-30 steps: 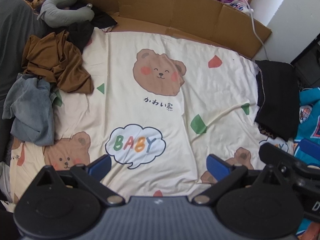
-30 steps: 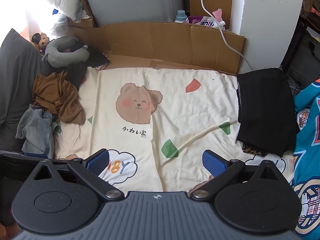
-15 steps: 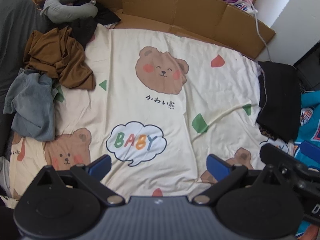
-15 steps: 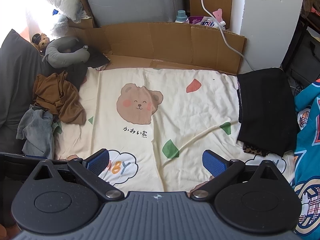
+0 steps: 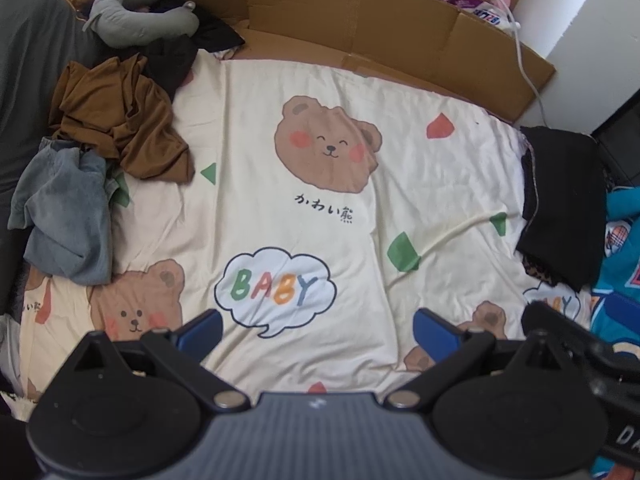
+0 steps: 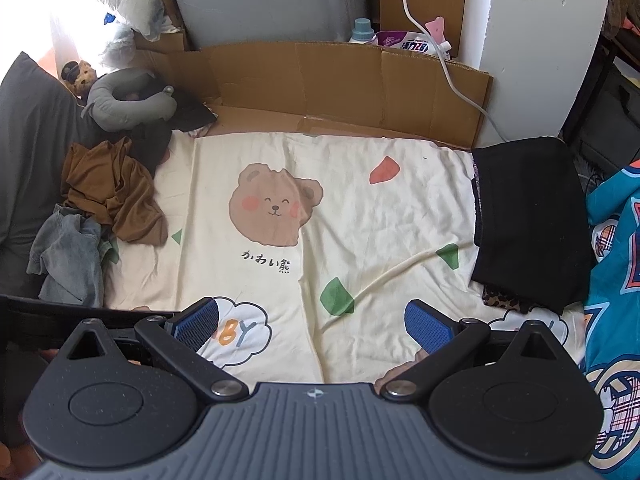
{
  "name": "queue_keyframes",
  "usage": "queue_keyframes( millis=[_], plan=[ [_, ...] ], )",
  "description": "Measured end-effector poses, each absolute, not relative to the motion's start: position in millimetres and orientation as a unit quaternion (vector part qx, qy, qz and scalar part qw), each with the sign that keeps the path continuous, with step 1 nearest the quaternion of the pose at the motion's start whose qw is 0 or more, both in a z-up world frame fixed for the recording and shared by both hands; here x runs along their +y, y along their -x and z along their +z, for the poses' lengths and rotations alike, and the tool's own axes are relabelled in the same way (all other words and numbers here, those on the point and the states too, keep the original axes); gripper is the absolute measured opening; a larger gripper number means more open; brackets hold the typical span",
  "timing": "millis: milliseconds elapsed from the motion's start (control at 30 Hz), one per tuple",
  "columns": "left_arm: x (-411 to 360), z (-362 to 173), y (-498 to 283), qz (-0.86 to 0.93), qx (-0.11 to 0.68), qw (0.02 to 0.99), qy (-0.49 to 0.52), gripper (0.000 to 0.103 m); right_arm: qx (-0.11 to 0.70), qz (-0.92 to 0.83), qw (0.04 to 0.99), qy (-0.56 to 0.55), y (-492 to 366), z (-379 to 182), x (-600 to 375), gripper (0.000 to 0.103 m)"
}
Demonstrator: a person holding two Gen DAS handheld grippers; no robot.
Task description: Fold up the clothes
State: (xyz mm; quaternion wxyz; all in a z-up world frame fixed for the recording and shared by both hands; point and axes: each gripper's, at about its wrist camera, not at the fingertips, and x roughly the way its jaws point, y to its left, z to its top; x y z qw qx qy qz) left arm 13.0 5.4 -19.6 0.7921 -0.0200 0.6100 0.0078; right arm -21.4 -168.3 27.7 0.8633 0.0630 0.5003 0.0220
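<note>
A crumpled brown garment (image 5: 120, 120) (image 6: 112, 196) lies at the left edge of the cream bear-print sheet (image 5: 320, 208) (image 6: 360, 216). Just below it sits a bunched grey-blue garment (image 5: 64, 212) (image 6: 68, 256). A folded black garment (image 5: 560, 200) (image 6: 528, 220) rests at the right edge, over a leopard-print piece. My left gripper (image 5: 318, 330) hovers open above the sheet near the "BABY" bubble, holding nothing. My right gripper (image 6: 312, 324) is also open and empty above the sheet's near part.
Cardboard (image 6: 340, 80) stands along the far side, with a bottle and pouches behind it. A grey neck pillow (image 5: 136, 12) and a plush toy sit at the far left. A blue patterned fabric (image 6: 616, 280) lies at the right. A white cable runs down the wall.
The left wrist view has drifted slightly, so the sheet and clothes sit a little lower and to the right. The right gripper has barely moved. Both stay open.
</note>
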Motion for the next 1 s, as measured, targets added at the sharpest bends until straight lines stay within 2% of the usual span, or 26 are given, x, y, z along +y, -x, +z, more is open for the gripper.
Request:
queue_keyframes(
  millis=[400,600,1000],
  plan=[
    [1,-19,-18,0.007,0.594,0.804,-0.011,0.102,0.502,0.013,0.863,-0.062,15,28,-173,0.102],
    [7,-25,-29,-0.01,0.623,0.782,-0.002,0.102,0.497,0.005,0.865,-0.07,9,30,-177,0.102],
    [31,8,-39,-0.03,0.623,0.781,-0.004,0.102,0.495,0.018,0.867,-0.063,5,36,-170,0.102]
  ],
)
